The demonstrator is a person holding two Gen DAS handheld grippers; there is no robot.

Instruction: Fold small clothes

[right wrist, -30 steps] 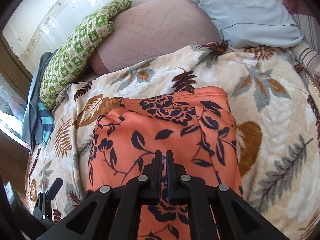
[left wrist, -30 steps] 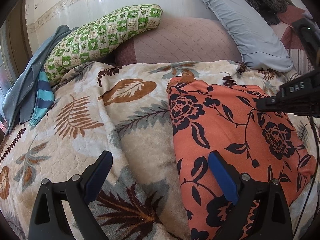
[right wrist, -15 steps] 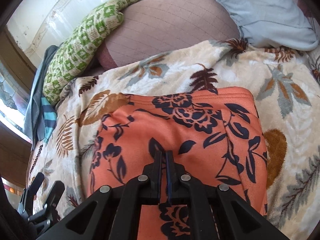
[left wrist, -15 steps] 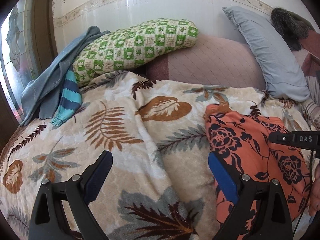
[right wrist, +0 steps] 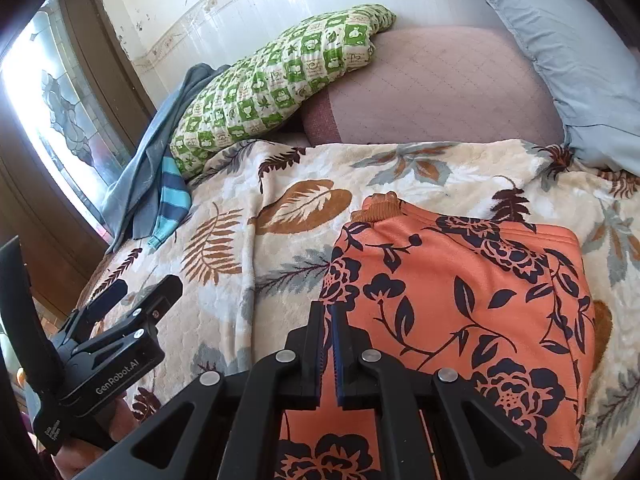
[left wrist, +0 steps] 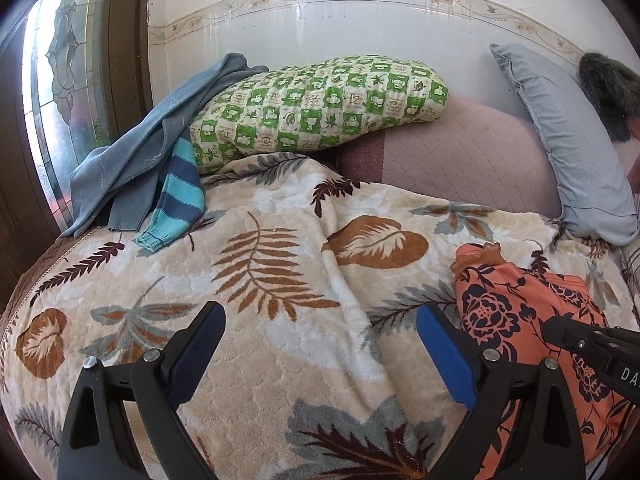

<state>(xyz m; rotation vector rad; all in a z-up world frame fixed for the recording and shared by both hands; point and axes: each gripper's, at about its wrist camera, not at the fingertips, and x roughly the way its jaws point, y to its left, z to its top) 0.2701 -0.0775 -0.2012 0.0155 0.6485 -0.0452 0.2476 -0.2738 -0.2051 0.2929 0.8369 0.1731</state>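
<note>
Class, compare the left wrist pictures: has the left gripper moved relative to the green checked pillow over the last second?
Yes. The left gripper has swung leftward, away from the orange floral garment; the green checked pillow now sits mid-frame and the window has appeared.

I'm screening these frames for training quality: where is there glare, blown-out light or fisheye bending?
Left wrist view: the window is bright but its glass pattern stays readable; sheen streaks the tiled wall, whose border bows with the lens. Right wrist view: the window blows out to white at upper left; the orange floral garment is evenly lit and sharp.
</note>
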